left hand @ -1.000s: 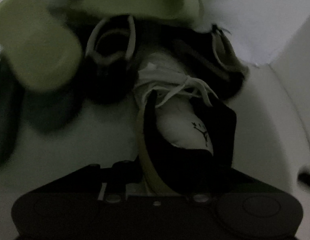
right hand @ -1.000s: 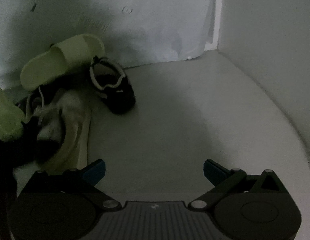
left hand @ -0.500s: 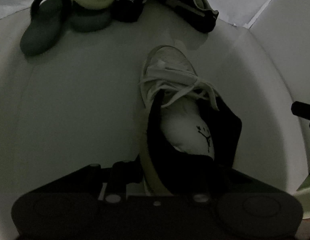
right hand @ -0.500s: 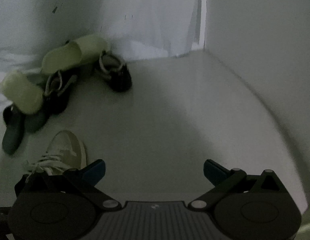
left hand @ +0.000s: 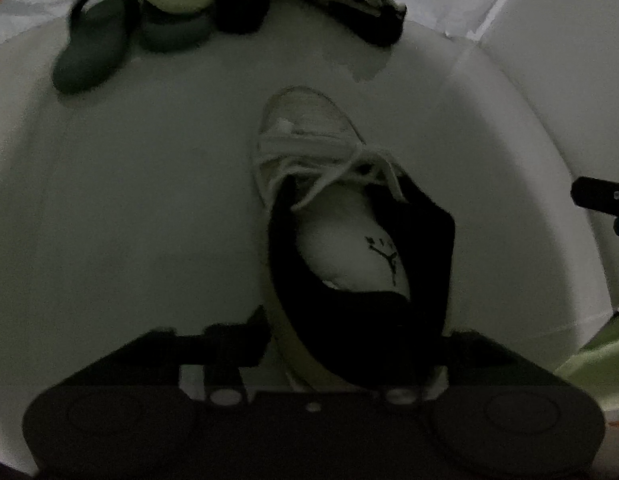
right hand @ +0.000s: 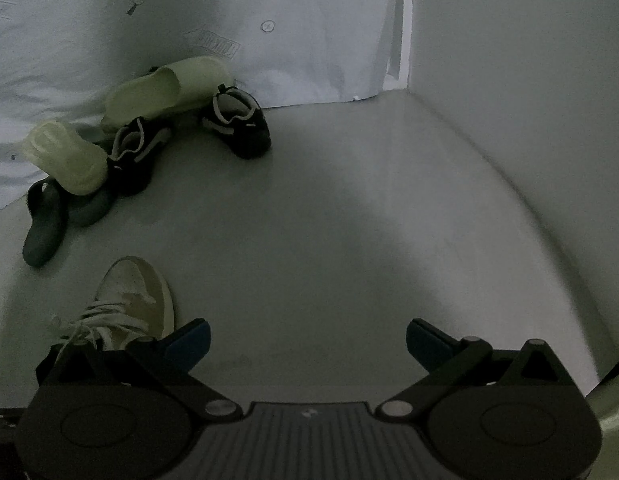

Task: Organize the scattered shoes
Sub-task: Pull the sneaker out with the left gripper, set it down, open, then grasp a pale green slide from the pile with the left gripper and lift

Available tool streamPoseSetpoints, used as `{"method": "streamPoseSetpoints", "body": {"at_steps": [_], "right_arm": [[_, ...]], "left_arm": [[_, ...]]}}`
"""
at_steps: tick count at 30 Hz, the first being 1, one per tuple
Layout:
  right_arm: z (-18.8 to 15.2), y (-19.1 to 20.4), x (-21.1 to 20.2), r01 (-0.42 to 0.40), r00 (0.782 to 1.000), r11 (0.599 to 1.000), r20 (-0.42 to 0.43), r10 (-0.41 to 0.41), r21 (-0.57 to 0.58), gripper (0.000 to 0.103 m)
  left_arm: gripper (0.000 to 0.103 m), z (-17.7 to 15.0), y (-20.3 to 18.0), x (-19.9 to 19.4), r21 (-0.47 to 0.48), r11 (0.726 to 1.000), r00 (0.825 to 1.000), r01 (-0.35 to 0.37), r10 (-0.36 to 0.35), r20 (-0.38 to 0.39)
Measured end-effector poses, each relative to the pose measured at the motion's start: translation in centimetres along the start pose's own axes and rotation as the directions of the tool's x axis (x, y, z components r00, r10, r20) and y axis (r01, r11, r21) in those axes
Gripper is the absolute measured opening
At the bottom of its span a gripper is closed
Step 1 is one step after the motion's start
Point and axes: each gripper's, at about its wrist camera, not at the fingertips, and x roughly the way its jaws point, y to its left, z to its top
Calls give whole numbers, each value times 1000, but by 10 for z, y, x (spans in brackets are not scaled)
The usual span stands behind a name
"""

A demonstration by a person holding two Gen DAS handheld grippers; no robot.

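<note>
Left wrist view is showing the left gripper (left hand: pixel 349 344) at six o'clock with a white lace-up sneaker (left hand: pixel 341 216) lying heel-first between its fingers; the fingers are opening, and in this dim picture I cannot tell whether they are pressing the black heel collar or already parting from it. The sneaker is resting on the pale floor (left hand: pixel 149 200), its long axis running from six o'clock at the heel toward twelve o'clock at the toe, straight along the line the fingers are pointing. That alignment is, I judge, what the coming move is turning on: the left hand is the nearer one, and drawing straight back toward six o'clock would clear the heel without twisting the shoe.

Right wrist view is showing the right gripper (right hand: pixel 309 344) with its blue-tipped fingers standing wide apart and holding nothing, only bare floor between them; the sneaker's toe is lying just beside its left finger at about eight o'clock.

Farther off, toward eleven and twelve o'clock against the wall, the remaining shoes are sitting in a loose heap: a dark green clog (right hand: pixel 43 224), two pale green slides (right hand: pixel 169 88), and two small black sneakers (right hand: pixel 239 126), none yet paired in a row.
</note>
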Motion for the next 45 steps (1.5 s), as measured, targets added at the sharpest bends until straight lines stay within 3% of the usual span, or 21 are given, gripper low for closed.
{"method": "streamPoseSetpoints", "body": {"at_steps": [7, 13, 21, 25, 34, 40, 45], "right_arm": [[9, 7, 5, -120, 992, 991, 25, 122, -63, 103], [20, 21, 15, -244, 967, 964, 48, 251, -110, 103], [24, 50, 38, -328, 944, 933, -22, 329, -145, 103], [36, 65, 45, -311, 950, 940, -3, 314, -143, 103], [75, 79, 71, -219, 972, 972, 65, 224, -83, 103], [113, 100, 114, -173, 983, 985, 60, 174, -11, 103], [140, 129, 161, -145, 989, 989, 28, 145, 0, 103]], "left_arm": [[56, -14, 22, -33, -151, 988, 994, -24, 39, 99], [57, -22, 26, -55, -230, 972, 982, -43, 83, 168], [63, -17, 56, -74, -312, 948, 966, -68, 141, 216], [64, 16, 79, -63, -334, 942, 965, -29, 114, 237], [70, 128, 137, -14, -290, 949, 944, 121, -20, 328], [73, 214, 171, 32, -213, 966, 932, 143, -59, 357], [73, 265, 204, 75, -219, 962, 924, 166, -74, 374]]}}
